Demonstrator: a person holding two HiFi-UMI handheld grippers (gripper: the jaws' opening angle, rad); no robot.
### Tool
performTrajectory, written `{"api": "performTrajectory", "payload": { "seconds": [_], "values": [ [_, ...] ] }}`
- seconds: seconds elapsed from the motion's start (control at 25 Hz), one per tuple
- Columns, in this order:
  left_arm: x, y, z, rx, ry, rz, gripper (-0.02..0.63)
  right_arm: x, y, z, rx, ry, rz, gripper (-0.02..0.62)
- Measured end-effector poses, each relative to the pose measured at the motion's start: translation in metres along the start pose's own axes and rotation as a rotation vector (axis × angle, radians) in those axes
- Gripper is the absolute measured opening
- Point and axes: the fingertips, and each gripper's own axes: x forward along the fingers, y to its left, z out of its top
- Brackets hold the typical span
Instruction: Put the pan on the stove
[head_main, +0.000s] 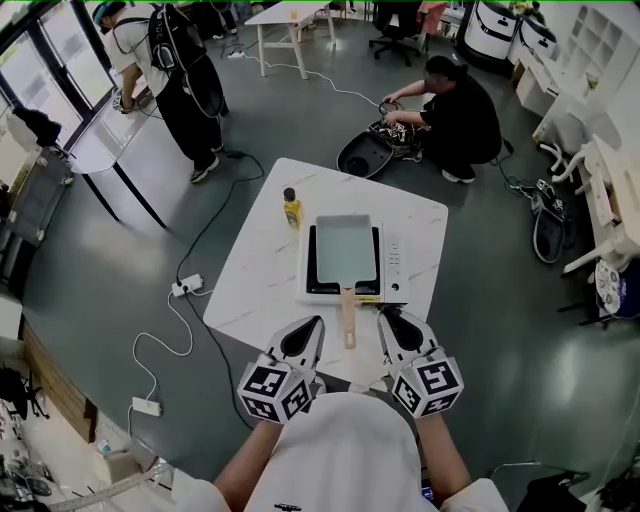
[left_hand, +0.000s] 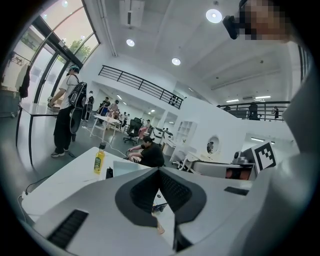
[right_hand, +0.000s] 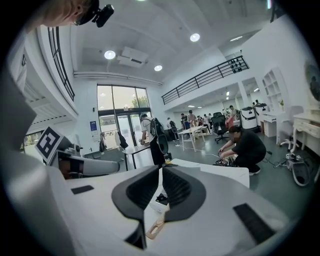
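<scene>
Left claw (head_main: 316, 323) and right claw (head_main: 384, 315) closed, pan (head_main: 345, 248) on stove (head_main: 394, 262)

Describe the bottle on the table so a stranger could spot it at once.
Find the white table in the middle of the grey floor. On it sits a white stove carrying a rectangular pan; the bottle stands upright beside the stove's far left corner. It alone is yellow, with a dark cap.
</scene>
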Motion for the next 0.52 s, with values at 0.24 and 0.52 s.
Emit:
{"api": "performTrajectory", "payload": {
  "seconds": [0.24, 0.52],
  "values": [
    [0.0033, 0.0011, 0.0016, 0.0, 0.009, -0.012, 0.0, -0.0012, -0.0049, 0.0027, 0.003, -0.001, -0.028, 0.026],
    [0.0087, -0.0011, 0.0016, -0.008, 0.002, -0.025, 0.0, 0.0003, -0.0098, 0.0047, -0.009, -0.009, -0.042, 0.026]
  ]
}}
